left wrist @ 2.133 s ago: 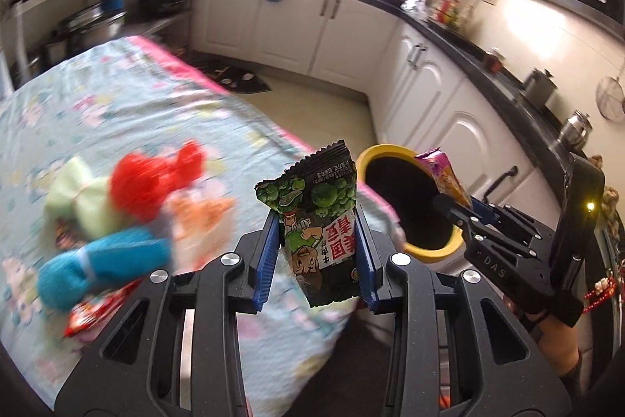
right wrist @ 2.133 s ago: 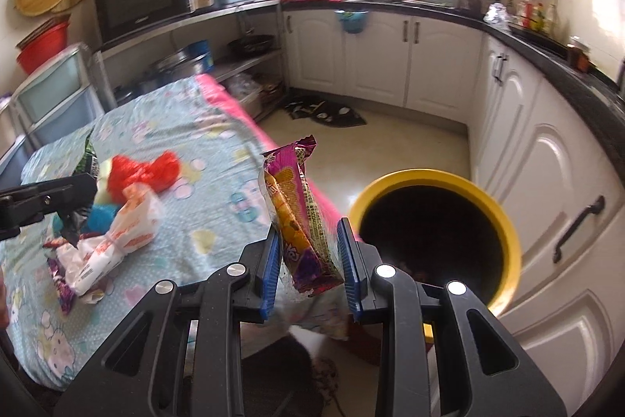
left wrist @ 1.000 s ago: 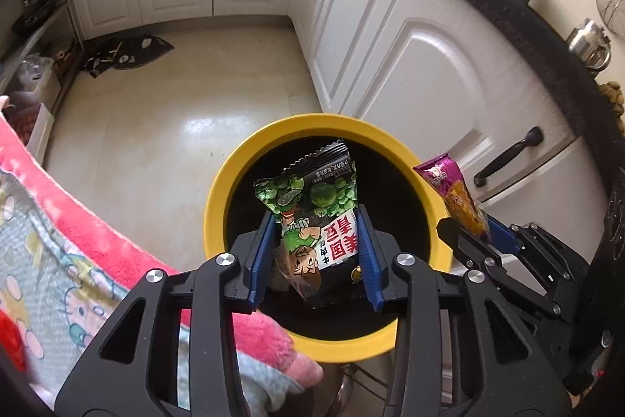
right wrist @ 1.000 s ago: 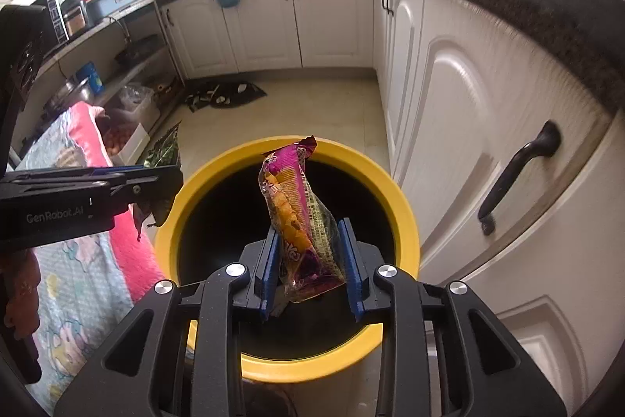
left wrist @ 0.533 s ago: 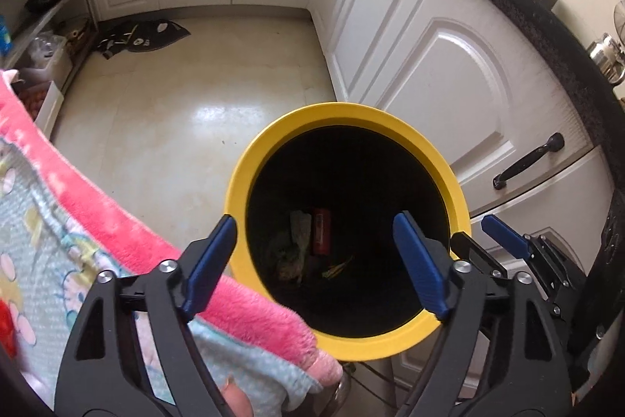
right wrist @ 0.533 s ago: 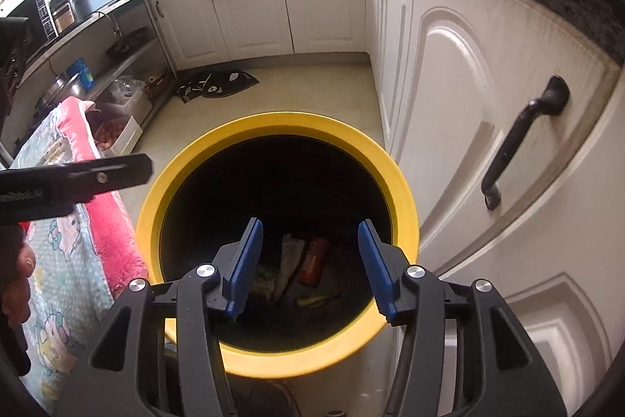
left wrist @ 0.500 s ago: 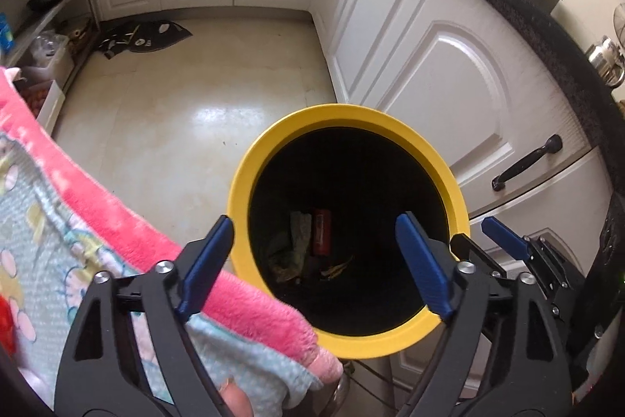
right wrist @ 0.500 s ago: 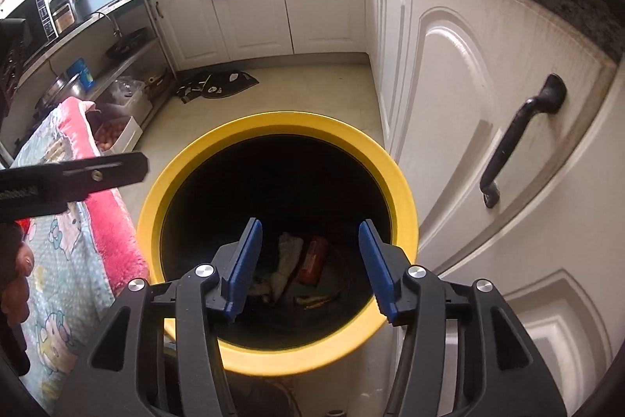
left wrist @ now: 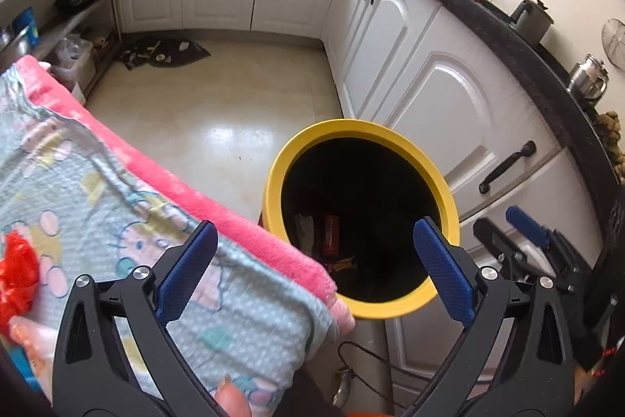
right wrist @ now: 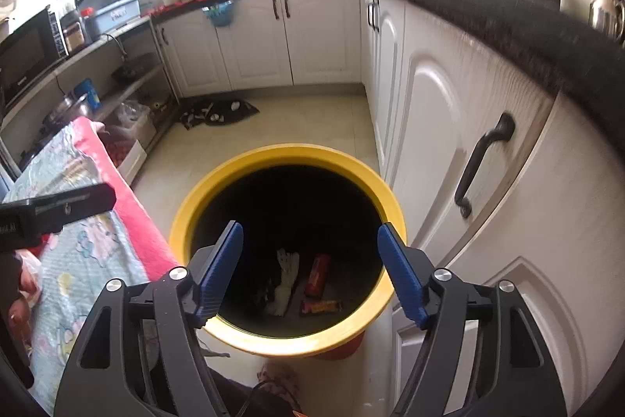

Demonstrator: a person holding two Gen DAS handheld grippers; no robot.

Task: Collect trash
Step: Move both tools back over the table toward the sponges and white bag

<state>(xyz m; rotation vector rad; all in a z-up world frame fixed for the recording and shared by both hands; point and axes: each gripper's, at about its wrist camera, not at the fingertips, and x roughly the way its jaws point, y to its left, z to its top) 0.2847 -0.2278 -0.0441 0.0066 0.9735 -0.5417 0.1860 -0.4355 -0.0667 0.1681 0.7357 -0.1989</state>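
Trash (right wrist: 287, 282) is lying at the bottom of the yellow bin (right wrist: 234, 169), which is standing on the floor just beside the table's pink-edged corner (left wrist: 250, 233) and the white cabinet (left wrist: 441, 96). We are holding the left gripper (left wrist: 314, 266) spread wide over that corner and the bin's rim, nothing between its jaws, which have just been opening. We are holding the right gripper (right wrist: 310, 272) above the bin mouth, its jaws also just opening and gripping nothing.

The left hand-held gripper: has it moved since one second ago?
Yes. The left hand-held gripper shifted from above the yellow bin toward the blanket.
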